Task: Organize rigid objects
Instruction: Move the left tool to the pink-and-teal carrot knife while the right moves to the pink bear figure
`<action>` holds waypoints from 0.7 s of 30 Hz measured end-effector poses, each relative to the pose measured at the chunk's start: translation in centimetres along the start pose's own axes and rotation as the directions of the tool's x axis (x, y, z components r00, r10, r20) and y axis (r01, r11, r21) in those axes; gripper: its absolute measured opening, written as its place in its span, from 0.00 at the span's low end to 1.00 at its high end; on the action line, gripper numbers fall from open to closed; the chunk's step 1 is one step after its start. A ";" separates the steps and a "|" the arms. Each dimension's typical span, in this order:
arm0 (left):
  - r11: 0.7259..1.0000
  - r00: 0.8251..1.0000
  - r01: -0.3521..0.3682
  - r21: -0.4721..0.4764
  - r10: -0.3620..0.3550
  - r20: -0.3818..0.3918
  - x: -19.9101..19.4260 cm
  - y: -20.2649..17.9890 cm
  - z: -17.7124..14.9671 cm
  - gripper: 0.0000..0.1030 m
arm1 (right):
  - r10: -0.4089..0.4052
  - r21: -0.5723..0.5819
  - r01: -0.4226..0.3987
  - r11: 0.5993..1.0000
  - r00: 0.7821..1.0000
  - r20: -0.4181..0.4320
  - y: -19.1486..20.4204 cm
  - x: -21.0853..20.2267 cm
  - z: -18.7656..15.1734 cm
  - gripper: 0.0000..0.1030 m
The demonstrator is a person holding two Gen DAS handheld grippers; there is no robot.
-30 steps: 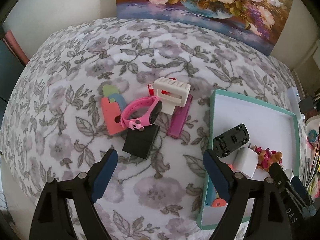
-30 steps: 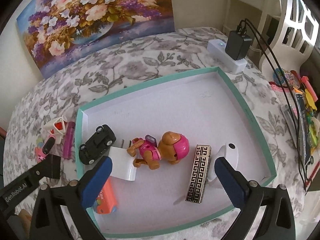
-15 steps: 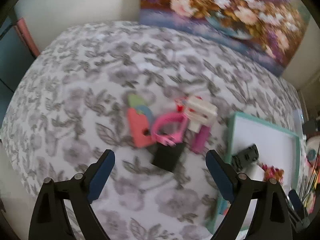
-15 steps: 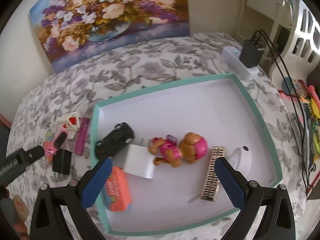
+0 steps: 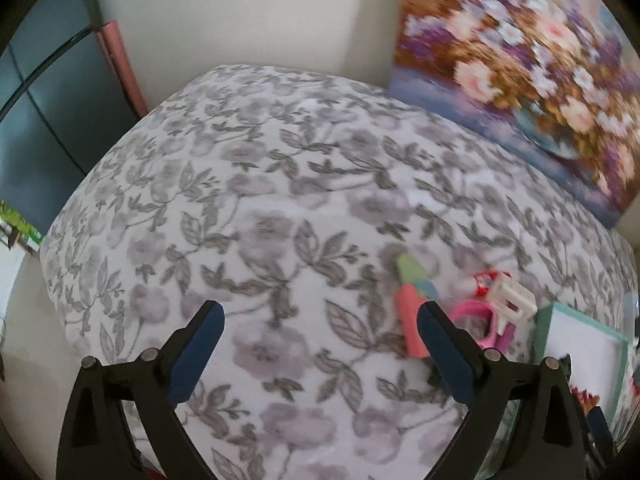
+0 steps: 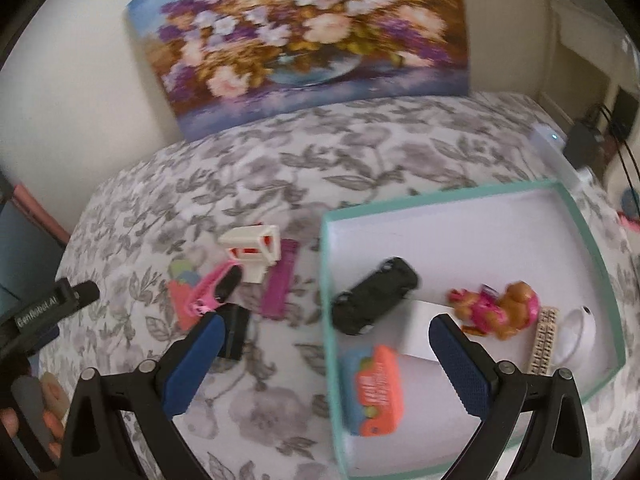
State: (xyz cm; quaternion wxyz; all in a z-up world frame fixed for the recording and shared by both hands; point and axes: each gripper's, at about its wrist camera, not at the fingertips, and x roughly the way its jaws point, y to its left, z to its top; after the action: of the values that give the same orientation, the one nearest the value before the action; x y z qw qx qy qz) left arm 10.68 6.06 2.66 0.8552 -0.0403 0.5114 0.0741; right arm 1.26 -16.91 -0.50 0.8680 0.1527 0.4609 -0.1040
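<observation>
Fingers of the left gripper are opening, with nothing between them, above the floral surface. Right gripper fingers stand apart, empty, over the teal tray. Loose objects, including a pink watch, lie just left of the tray.

A floral-print cloth in grey and mauve spreads out beneath and ahead of the fingers, up to a plain cream wall. A flower painting leans on that wall beyond the fingertips. Far left of the fingers stand a dark glass panel and a pink strip.
</observation>
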 end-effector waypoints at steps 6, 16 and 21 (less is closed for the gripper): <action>0.998 0.999 0.036 -0.047 -0.037 -0.016 1.3 1.9 0.3 0.95 | -0.009 -0.095 0.009 0.995 1.000 -0.006 3.1 1.1 -0.4 1.00; 0.990 0.991 0.111 -0.089 -0.117 -0.071 4.0 1.9 -0.1 0.95 | 0.063 -0.080 -0.068 0.995 0.996 -0.056 3.9 3.0 -0.4 1.00; 0.990 0.990 0.109 -0.090 -0.116 -0.081 4.7 1.4 0.1 0.95 | 0.043 -0.097 -0.050 0.994 0.996 -0.072 4.8 4.2 -0.2 1.00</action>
State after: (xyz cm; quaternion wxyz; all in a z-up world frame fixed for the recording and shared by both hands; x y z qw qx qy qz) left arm 12.69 7.88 -1.48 0.8328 -0.1086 0.5409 0.0456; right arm 4.95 -12.48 -3.28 0.8601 0.1238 0.4918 -0.0555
